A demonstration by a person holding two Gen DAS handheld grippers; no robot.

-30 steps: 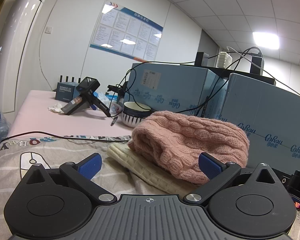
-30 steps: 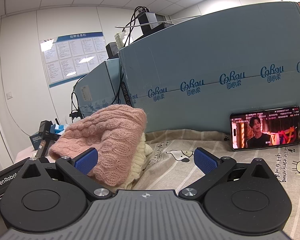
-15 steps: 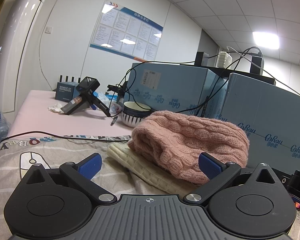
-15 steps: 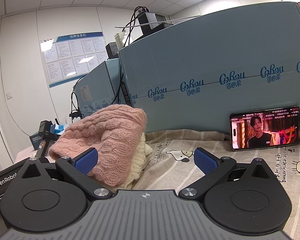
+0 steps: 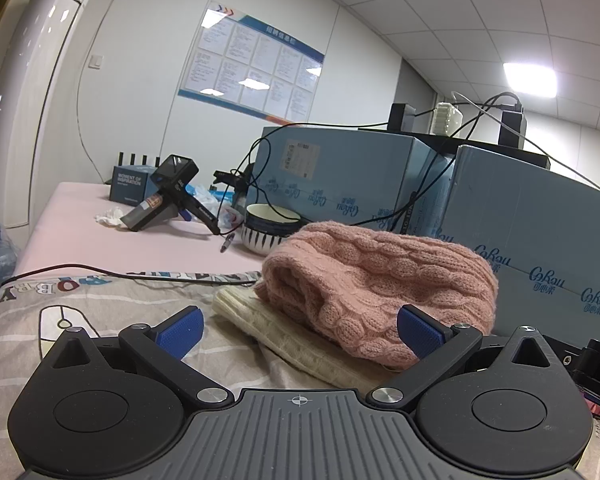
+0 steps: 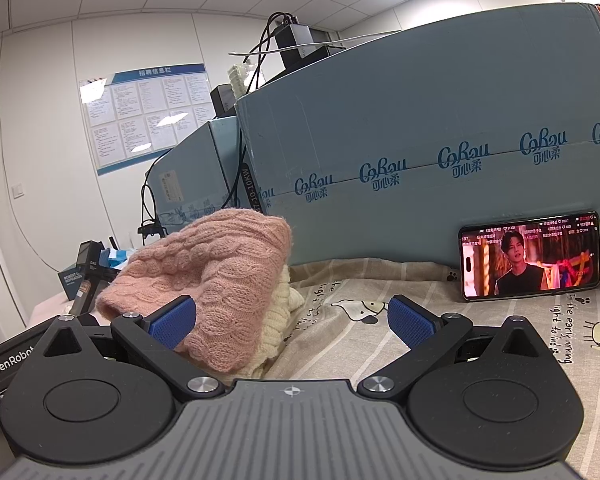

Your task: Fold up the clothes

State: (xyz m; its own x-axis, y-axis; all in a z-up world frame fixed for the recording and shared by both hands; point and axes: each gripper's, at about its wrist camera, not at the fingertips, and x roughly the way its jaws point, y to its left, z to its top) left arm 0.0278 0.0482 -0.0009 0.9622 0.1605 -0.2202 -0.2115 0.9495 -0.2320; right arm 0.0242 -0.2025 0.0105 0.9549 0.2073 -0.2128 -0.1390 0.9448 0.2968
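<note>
Pink sweater (image 5: 380, 276) folded atop cream sweater (image 5: 284, 332) (on printed sheet (image 6: 480, 320)); left gripper (image 5: 300, 330) and right gripper (image 6: 292, 320) both spread wide, empty.

2 sweaters (image 5: 380, 276), 2 boxes (image 6: 440, 128), 1 phone (image 6: 530, 256), 1 bowl (image 5: 270, 228)

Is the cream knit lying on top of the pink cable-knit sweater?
No, the pink cable-knit sweater sits on top, with the cream knit sticking out flat beneath it on the printed bedsheet.

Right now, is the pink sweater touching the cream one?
Touching. The right wrist view shows the pink sweater lying directly on the cream sweater, no gap.
</note>
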